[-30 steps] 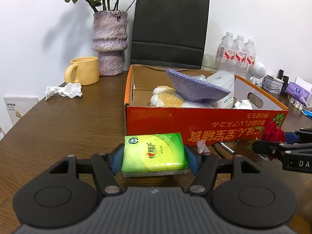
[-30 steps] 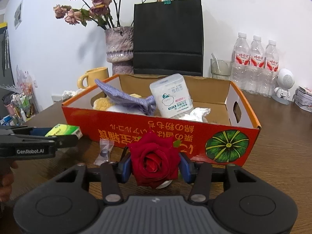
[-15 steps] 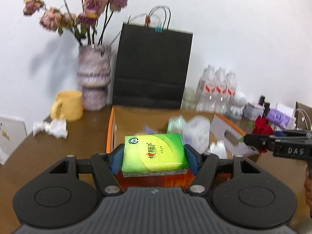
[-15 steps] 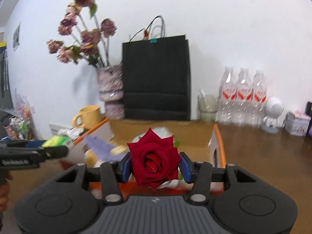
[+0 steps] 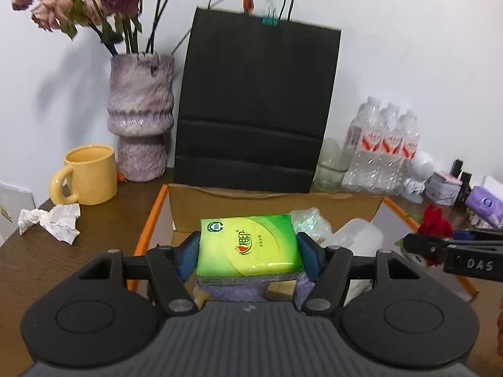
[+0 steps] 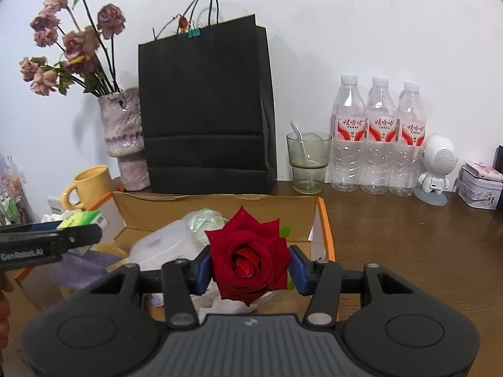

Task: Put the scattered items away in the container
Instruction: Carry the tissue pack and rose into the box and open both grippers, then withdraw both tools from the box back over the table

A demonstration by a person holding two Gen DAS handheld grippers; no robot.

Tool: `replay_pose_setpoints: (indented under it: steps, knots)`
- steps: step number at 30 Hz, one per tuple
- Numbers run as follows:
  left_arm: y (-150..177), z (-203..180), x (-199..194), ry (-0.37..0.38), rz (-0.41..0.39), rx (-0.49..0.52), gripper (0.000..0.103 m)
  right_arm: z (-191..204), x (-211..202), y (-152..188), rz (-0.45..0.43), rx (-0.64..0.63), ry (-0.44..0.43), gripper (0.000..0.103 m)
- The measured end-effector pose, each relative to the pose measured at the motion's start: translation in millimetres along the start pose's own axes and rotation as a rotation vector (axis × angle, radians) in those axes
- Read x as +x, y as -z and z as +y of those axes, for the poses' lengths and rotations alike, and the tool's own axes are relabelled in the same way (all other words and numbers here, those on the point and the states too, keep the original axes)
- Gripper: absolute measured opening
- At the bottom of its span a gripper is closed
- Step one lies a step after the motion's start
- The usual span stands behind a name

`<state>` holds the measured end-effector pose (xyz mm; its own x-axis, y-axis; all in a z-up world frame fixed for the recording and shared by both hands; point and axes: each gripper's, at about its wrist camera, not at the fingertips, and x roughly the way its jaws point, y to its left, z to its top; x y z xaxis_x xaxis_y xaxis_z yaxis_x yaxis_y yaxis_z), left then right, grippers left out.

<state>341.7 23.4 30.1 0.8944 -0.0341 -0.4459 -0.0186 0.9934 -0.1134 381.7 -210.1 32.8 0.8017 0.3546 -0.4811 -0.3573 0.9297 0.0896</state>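
Observation:
My left gripper (image 5: 248, 251) is shut on a green tissue pack (image 5: 248, 245) and holds it above the open orange cardboard box (image 5: 151, 216). My right gripper (image 6: 249, 267) is shut on a red rose (image 6: 250, 260) and holds it over the right side of the same box (image 6: 323, 220). The box holds a purple cloth (image 6: 85, 267), a white plastic tub (image 6: 163, 248) and a clear wrapper (image 6: 204, 220). The right gripper with the rose (image 5: 435, 224) shows at the right of the left wrist view. The left gripper with the pack (image 6: 81, 221) shows at the left of the right wrist view.
Behind the box stand a black paper bag (image 6: 204, 110), a purple vase of dried flowers (image 5: 140, 125), a yellow mug (image 5: 89, 174), a glass (image 6: 308, 163) and three water bottles (image 6: 380, 138). Crumpled paper (image 5: 53, 221) lies at the left on the wooden table (image 6: 408, 235).
Both grippers have risen from table level in front of the box and moved forward over it, still holding the tissue pack and the rose.

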Motion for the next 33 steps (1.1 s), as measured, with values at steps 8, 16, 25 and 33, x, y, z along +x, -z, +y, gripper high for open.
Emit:
replay_pose_setpoints:
  steps: [8, 16, 25, 33]
  knots:
    - [3, -6, 6, -0.023, 0.023, 0.030, 0.102, 3, 12, 0, 0.048, -0.029, -0.011, 0.095]
    - [-3, -11, -5, -0.048, -0.004, 0.040, 0.103, 8, -5, -7, 0.016, -0.038, -0.019, 0.102]
    - [-2, -12, -6, -0.050, 0.001, 0.044, 0.103, 8, -5, -7, 0.027, -0.040, -0.016, 0.102]
    - [0, -14, -8, -0.046, 0.002, 0.042, 0.103, 10, -6, -5, 0.031, -0.042, -0.010, 0.102]
